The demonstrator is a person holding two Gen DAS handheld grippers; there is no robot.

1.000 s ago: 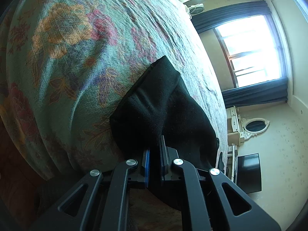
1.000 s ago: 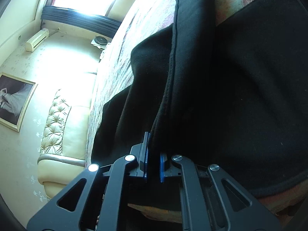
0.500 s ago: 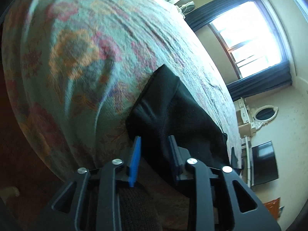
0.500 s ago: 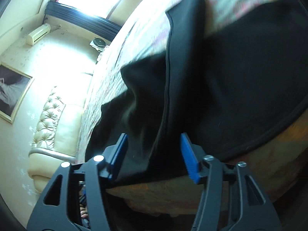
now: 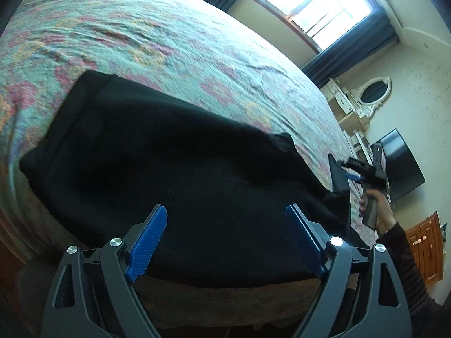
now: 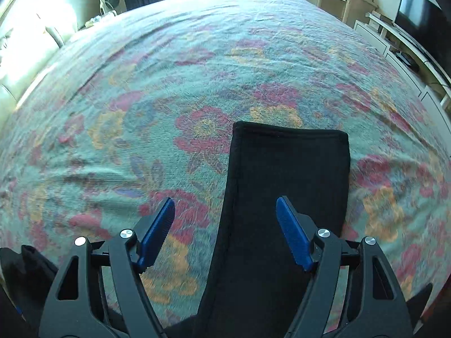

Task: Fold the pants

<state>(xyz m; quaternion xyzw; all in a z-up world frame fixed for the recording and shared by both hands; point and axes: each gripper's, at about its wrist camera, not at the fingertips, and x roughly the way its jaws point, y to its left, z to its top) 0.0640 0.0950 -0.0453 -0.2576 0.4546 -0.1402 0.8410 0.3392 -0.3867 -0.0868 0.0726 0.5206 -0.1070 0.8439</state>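
Observation:
The black pants (image 5: 174,174) lie flat along the near edge of the bed with the floral cover (image 5: 174,42). My left gripper (image 5: 227,219) is open and empty, just above their near side. My right gripper (image 6: 225,214) is open and empty above a leg end of the pants (image 6: 287,174), whose hem points toward the far side of the bed (image 6: 197,64). The right gripper also shows in the left wrist view (image 5: 353,173), held in a hand at the pants' right end.
A window with dark curtains (image 5: 318,8) is beyond the bed. A white dresser with an oval mirror (image 5: 363,98) and a black TV (image 5: 400,163) stand to the right. A cream padded headboard (image 6: 25,53) is at the left.
Both grippers opened and let go of the pants, then pulled back and up. The pants now lie spread flat on the bed.

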